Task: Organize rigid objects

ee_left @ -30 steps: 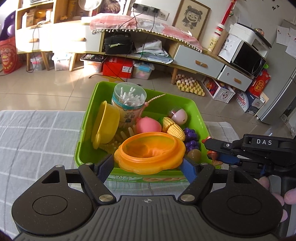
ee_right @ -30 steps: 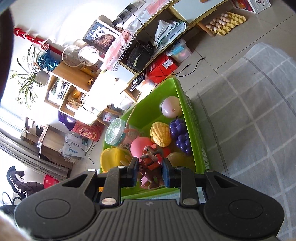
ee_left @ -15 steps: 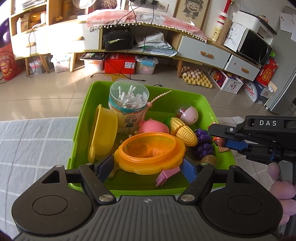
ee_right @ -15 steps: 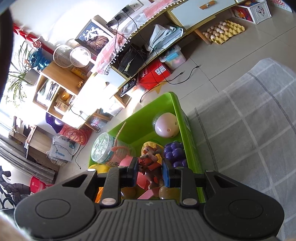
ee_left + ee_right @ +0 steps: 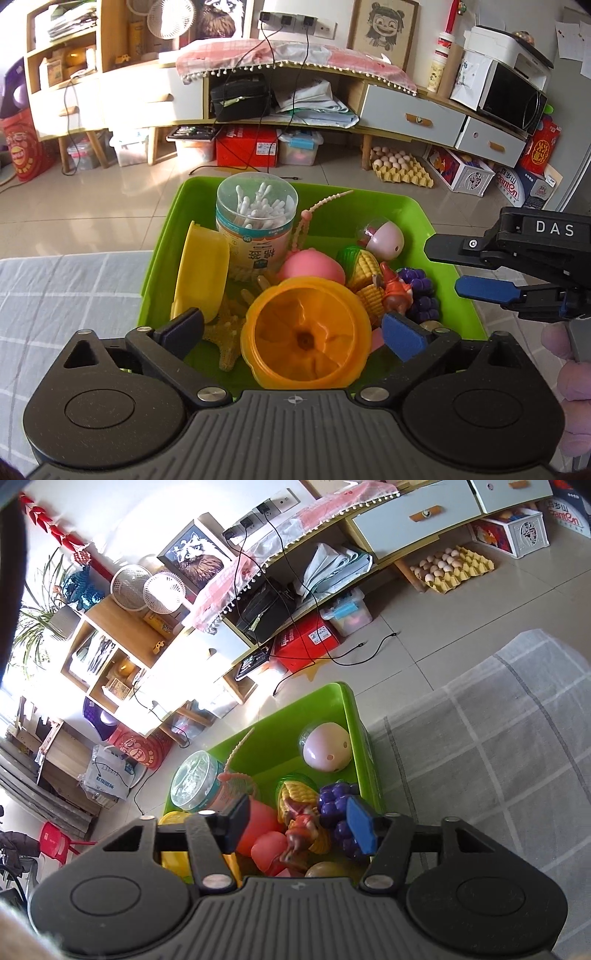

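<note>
Toy figurine point(image 5: 301, 830) lies in green bin point(image 5: 413, 210) on corn, beside grapes. Bin on grey checked tablecloth point(image 5: 66, 291); tiled floor point(image 5: 110, 195), sideboard behind. Left gripper point(image 5: 291, 332) spread around tilted orange bowl point(image 5: 304, 338), contact unclear; right gripper point(image 5: 299, 825) released.

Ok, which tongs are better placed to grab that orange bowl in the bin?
Left. The orange bowl lies right between the open left tongs, inside the green bin. The right tongs, also open, sit at the bin's right side above the toy figurine.
</note>
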Motion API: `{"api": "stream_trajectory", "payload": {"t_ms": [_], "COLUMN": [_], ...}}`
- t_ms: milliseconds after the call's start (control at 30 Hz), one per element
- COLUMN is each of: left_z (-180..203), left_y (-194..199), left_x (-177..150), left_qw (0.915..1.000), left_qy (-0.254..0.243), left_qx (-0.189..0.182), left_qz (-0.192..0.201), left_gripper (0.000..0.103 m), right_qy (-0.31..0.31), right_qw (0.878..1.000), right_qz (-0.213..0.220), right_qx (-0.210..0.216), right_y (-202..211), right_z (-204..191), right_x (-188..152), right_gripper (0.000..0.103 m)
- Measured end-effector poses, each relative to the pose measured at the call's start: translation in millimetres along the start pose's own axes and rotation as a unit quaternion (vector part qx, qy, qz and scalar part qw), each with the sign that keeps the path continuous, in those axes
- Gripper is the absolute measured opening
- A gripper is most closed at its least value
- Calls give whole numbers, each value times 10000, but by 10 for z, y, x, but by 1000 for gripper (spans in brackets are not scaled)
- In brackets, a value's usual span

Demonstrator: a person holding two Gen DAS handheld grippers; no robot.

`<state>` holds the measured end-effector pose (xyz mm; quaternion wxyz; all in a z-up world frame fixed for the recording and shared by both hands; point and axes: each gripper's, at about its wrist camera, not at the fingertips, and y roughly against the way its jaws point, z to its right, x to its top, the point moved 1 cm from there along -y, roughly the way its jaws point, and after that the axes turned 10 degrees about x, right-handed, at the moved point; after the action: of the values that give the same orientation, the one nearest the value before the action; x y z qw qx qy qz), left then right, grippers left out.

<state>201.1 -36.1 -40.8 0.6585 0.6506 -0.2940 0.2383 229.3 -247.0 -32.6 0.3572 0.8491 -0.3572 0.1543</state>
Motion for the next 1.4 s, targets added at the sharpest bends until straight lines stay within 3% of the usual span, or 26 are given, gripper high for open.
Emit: {"api": "stream_trajectory", "payload": {"t_ms": [233,533,767,900,1133,1233,1400], "left_z": [66,39,43,39,-83,-107,-78], "left_y": [169,507,731,845,932,968,1073], "left_x": [-90,-311,-492,-616,-843,-876,-890], "left_qw": [9990,9983,9986,9976,9941,9927,9919], "left_qy": [-327,-158,-25,3,235,213,51], "left_qx": [244,528,534,678,892,1039,1199], "left_qz": [199,197,27,-132,-569,-580,-426], "left_gripper": [99,99,99,99,99,99,99], "right_qy": [361,690,1203,1134,1487,1641,1875], "right_qw": [9993,9973,9904,9892,9811,9750,9707], "right_qz": [-28,31,-98,-280,-378,-506,-550], "right_qx": [-86,-256,-678,-880,-1177,-1409,-1396], "right_y": [190,603,823,918,1076,1081,1140], "right_z": [-96,-154,-245,-273,-368,-381,-460], "right_x": [-63,-245,-504,-652,-981,-1089,-1163], "right_gripper": [41,44,49,51,63,63,64]}}
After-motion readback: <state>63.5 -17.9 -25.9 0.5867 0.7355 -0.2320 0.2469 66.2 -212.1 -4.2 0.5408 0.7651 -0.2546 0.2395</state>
